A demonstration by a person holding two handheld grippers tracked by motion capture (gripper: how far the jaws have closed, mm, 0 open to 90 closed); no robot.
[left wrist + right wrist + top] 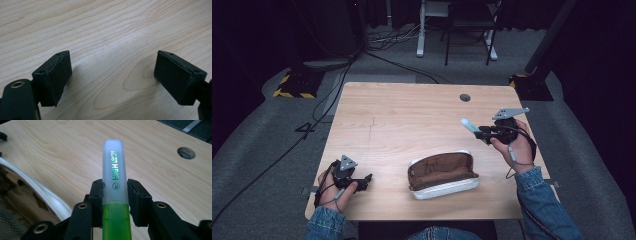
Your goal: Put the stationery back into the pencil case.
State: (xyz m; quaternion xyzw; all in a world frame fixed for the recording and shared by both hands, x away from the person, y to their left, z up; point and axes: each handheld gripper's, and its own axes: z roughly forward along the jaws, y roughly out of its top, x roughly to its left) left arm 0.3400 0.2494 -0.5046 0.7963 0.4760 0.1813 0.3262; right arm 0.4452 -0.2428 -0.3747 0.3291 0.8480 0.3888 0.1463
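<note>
A green highlighter (115,182) with a frosted white cap sticks out between the jaws of my right gripper (115,191), which is shut on it. From above, that gripper (479,131) hovers over the table's right side, and the highlighter (470,125) points left and away. An open pencil case (442,173), white outside and brown inside, lies near the front edge, left of the right hand. Its white rim (47,195) curves through the left of the right gripper view. My left gripper (368,178) rests at the front left, and its jaws stand wide apart over bare wood (112,67).
The wooden table (412,110) has a round cable hole (465,97) near its far edge, and the same cable hole (186,152) appears at upper right past the highlighter. Cables, a chair and stand bases sit on the grey floor beyond.
</note>
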